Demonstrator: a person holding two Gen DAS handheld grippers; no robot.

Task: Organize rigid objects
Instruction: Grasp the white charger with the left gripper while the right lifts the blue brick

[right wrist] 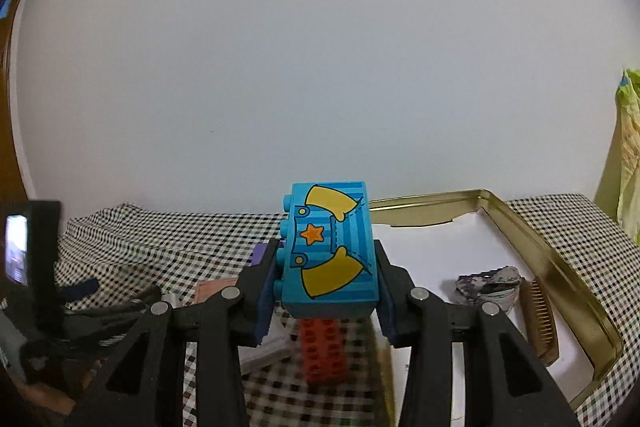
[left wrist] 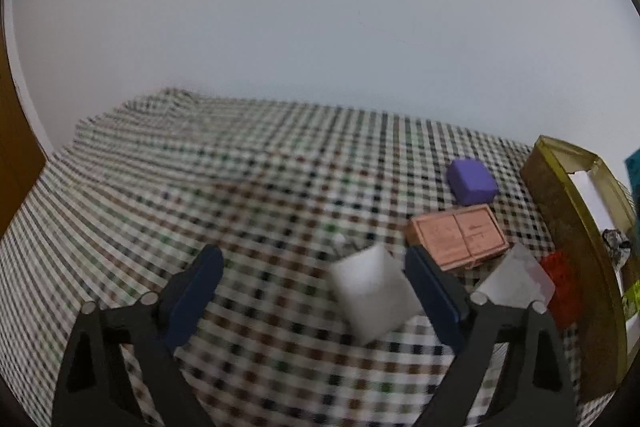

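On my left gripper [left wrist: 314,281] the jaws stand wide with a blurred white block [left wrist: 370,297] loose between them, close to the right pad though I cannot tell if it touches, and past it on the checked tabletop [left wrist: 240,187] lie a pinkish-brown flat box [left wrist: 458,235] and a purple cube [left wrist: 472,181]. My right gripper [right wrist: 326,277] has its jaws clamped on a turquoise toy brick [right wrist: 332,253], long axis pointing away from me toward the wall, studs facing left, printed face up, held above a red studded brick [right wrist: 322,351]. Right of that, the open gold tin [right wrist: 560,267] with a white floor holds a grey rock [right wrist: 490,287] and a brown comb [right wrist: 538,319].
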